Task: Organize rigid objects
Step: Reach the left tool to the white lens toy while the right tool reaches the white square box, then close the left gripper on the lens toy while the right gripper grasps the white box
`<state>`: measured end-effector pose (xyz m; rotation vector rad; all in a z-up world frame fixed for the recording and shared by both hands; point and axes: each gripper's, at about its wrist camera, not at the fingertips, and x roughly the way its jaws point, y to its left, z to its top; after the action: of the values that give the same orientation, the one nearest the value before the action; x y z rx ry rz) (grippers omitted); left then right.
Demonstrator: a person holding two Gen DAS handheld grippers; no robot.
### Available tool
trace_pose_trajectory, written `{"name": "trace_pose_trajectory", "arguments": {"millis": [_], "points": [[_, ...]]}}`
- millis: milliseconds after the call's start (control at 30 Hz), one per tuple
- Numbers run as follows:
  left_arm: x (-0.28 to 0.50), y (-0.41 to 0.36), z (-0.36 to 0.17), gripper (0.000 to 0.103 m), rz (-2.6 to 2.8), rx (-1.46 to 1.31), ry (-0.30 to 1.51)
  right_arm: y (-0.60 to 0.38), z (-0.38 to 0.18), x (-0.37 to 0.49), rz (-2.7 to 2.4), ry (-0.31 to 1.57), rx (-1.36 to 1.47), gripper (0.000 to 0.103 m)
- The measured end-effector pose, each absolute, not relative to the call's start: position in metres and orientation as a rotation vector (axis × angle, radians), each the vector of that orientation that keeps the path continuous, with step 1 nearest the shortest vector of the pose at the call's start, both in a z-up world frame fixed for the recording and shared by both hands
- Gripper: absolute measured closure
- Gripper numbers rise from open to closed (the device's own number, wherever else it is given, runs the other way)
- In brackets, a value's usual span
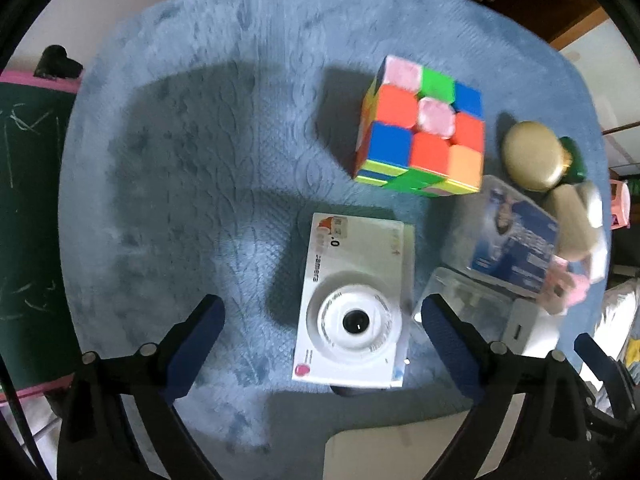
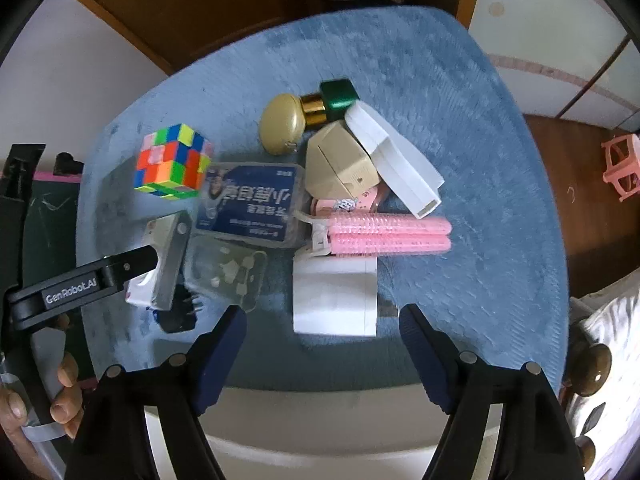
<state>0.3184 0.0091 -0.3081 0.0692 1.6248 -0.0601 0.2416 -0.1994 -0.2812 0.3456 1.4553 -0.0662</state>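
Observation:
A white toy camera (image 1: 352,308) lies face up on the blue mat (image 1: 200,160), between the fingers of my open left gripper (image 1: 324,320); it shows edge-on in the right wrist view (image 2: 160,268). A colourful puzzle cube (image 1: 424,128) sits beyond it, also in the right wrist view (image 2: 172,160). My right gripper (image 2: 322,332) is open and empty, just before a white box (image 2: 334,296). Behind that lie pink hair rollers (image 2: 384,232), a blue-labelled clear case (image 2: 250,204), a clear plastic box (image 2: 228,272), a beige box (image 2: 340,164) and a white rectangular tube (image 2: 396,160).
A gold round lid (image 2: 282,122) and a green-capped gold bottle (image 2: 328,102) lie at the back of the pile. A chalkboard (image 1: 28,220) stands left of the mat. A pink stool (image 2: 622,168) stands on the floor at right.

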Motion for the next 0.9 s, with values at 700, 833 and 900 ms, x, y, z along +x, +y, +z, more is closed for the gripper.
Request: {"name": "trace_pose_trajectory", "arguments": {"millis": [700, 833, 900], "points": [[0.316, -0.015, -0.320, 0.042, -0.042, 0.018, 1.694, -0.207, -0.327, 0.256, -0.048, 1.577, 0.323, 0.045], [0.312, -0.027, -0.302, 0.042, -0.042, 0.010, 1.676, -0.210, -0.331, 0.255, -0.045, 1.568, 0.351, 0.045], [0.307, -0.027, -0.296, 0.042, -0.042, 0.004, 1.659, -0.211, -0.330, 0.253, -0.040, 1.559, 0.356, 0.045]]}}
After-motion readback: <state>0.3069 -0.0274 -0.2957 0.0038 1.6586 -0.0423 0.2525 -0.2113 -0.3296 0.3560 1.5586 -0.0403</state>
